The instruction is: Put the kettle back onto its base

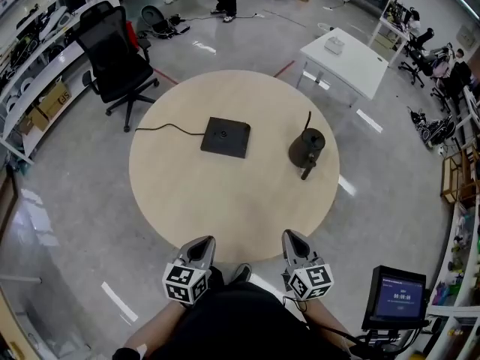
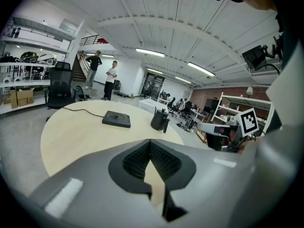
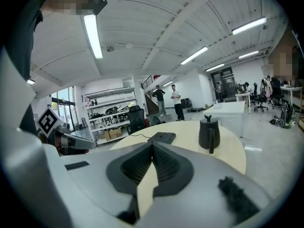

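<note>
While the kettle (image 1: pixel 307 149) stands upright on the right part of the round table (image 1: pixel 187 201), its base (image 1: pixel 226 137) lies flat to the left of it, nearer the table's middle. The 2 are clearly apart, with bare tabletop between them. Black and rounded, the kettle has its handle turned toward the person and a thin spout reaching toward the far rim. From the base a dark cable (image 1: pixel 169 125) runs left across the top and over the table's edge.

Both grippers are held low at the near rim, close to the person's body and well apart from kettle and base. On the left, the left gripper (image 1: pixel 203 241) has its fingers clenched, the ribbed pads (image 2: pixel 137 159) meeting at the tips with nothing caught between them. To the right, the right gripper (image 1: pixel 290 235) is likewise clenched on nothing, its own pads pressed together at the tips. Each carries 1 cube with square markers behind the jaws. In both gripper views the kettle and base show beyond the closed tips, the base to the left of the kettle.

Around the table, a black office chair (image 1: pixel 116 58) stands on the grey floor at the far left and a white table (image 1: pixel 346 60) at the far right. A small screen (image 1: pixel 396 297) glows beside the person's right arm. 2 people (image 2: pixel 111 80) stand far off near a staircase in the left gripper view.
</note>
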`<state>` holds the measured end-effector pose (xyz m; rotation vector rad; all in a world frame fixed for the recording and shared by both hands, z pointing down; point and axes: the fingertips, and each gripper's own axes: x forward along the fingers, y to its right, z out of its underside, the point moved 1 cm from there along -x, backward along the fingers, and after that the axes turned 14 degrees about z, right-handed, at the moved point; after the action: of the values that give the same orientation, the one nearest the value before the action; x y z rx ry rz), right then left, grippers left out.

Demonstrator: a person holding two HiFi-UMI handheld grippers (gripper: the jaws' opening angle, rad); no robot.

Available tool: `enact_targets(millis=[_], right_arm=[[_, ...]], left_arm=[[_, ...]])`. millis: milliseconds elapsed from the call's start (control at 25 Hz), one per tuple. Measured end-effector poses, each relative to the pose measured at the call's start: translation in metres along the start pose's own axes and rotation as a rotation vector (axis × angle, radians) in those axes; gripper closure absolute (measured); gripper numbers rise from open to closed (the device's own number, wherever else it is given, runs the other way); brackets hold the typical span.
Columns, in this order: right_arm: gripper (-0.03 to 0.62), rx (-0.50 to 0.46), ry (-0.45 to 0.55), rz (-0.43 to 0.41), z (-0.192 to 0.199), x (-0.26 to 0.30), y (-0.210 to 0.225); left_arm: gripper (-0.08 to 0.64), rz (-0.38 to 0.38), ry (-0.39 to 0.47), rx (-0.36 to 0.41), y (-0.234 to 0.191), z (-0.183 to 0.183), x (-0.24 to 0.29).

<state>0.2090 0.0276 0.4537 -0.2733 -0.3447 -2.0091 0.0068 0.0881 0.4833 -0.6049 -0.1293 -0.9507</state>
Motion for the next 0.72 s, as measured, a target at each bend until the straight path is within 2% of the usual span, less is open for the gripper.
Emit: enact_targets(millis=[120,280,720], right_arm=[[0.597,0.000,-0.012,0.018,-0.001,0.015,0.001],[0.597,0.001,-0.022,0.068,0.000,0.036,0.002],[0.597,0.032,-0.046,0.287,-0.018,0.078,0.015]], left_arm=[[0.555,0.003,-0.005,-0.009,-0.015,-0.006,0.005],[0.555,0.043,-0.024,-0.006,-0.038,-0.011,0.018],[0.555,0.134,-0.039,0.007,-0.102,-0.048,0.028]])
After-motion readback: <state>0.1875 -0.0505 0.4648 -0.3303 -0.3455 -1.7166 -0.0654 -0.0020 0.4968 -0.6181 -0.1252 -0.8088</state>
